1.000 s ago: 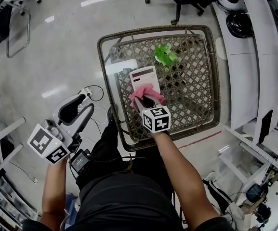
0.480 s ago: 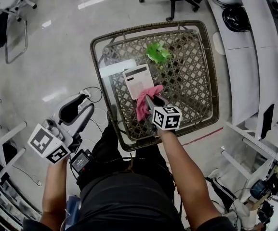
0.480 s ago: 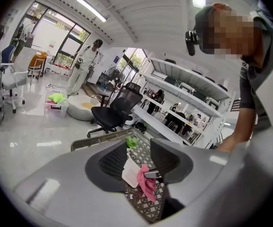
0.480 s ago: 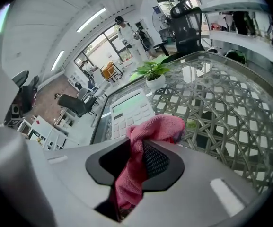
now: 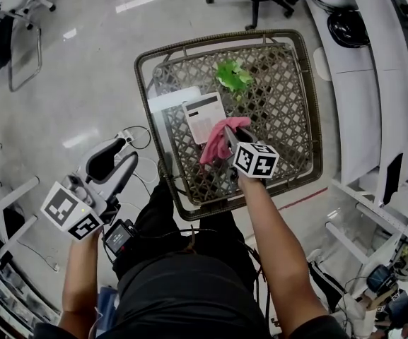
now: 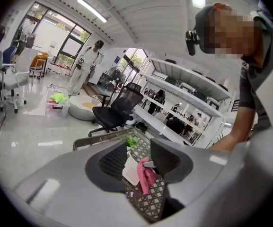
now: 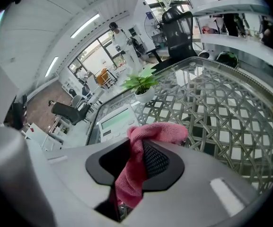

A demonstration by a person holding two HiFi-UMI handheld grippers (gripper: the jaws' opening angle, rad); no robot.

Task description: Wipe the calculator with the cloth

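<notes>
A crumpled pink cloth (image 5: 216, 143) (image 7: 151, 132) was clamped between the fingers of the right gripper (image 5: 226, 134) (image 7: 137, 161), just beside the flat white calculator (image 5: 204, 116) (image 7: 117, 121) lying on the brown wicker surface (image 5: 288, 104). The fingers of the left gripper (image 5: 116, 151) (image 6: 133, 158) were held apart, empty.

You're in an open-plan office or lab, glossy pale floor (image 5: 83, 62), black swivel chair (image 6: 112, 113), long white shelving (image 6: 189, 78), tall windows (image 6: 63, 41), ceiling strip lights (image 6: 92, 9).

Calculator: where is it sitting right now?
In the head view, the calculator lies on the wicker table's left side, just left of the pink cloth pinched in the right gripper.
</notes>
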